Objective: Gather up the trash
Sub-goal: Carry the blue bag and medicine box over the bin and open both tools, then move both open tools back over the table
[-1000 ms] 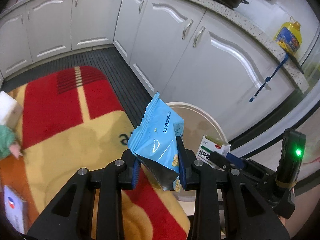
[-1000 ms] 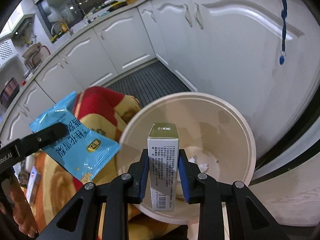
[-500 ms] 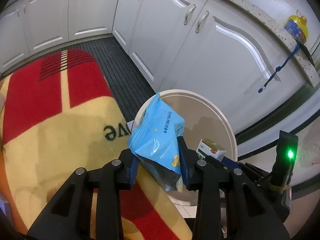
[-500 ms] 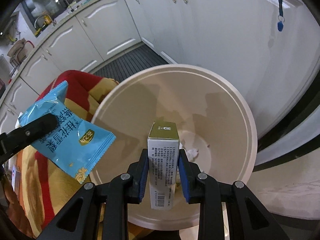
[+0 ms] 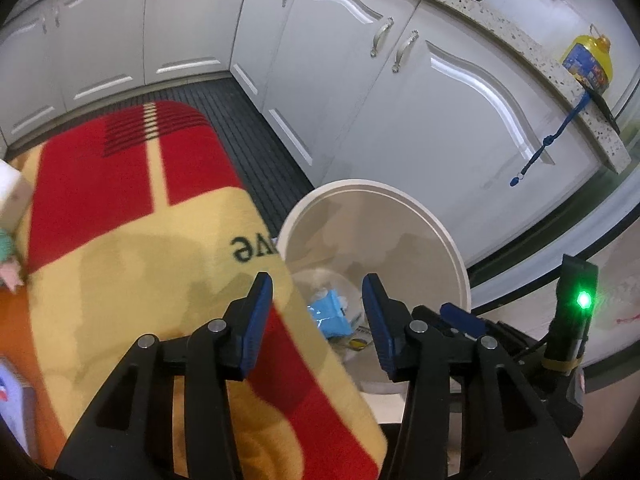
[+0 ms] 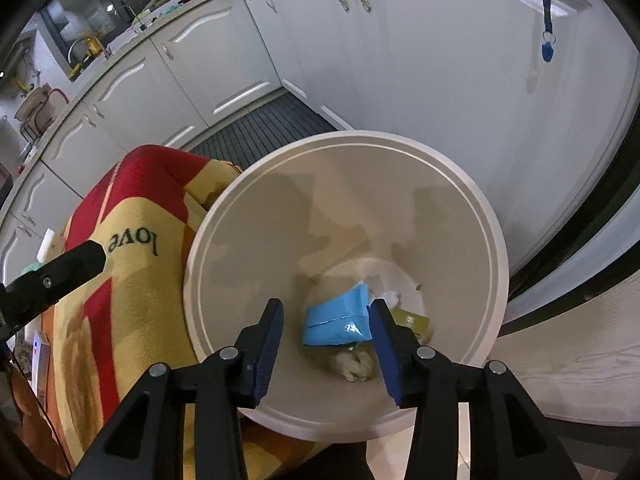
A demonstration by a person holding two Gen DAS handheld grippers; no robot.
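A round cream trash bin (image 6: 494,240) stands on the floor by the white cabinets; it also shows in the left wrist view (image 5: 452,240). A blue snack packet (image 6: 338,318) lies at its bottom, also seen in the left wrist view (image 5: 330,314). A green-topped box (image 6: 414,322) lies beside it, with crumpled tissue (image 6: 354,364) below. My right gripper (image 6: 326,328) is open and empty above the bin. My left gripper (image 5: 318,316) is open and empty over the bin's left rim.
A red and yellow rug (image 5: 120,240) lies left of the bin. White cabinets (image 5: 420,112) stand close behind it. A small white and blue box (image 5: 12,412) lies on the rug's left edge. A blue cord (image 5: 540,148) hangs from the counter.
Both grippers have opened. The blue packet fell from the left gripper and the box from the right gripper into the bin.
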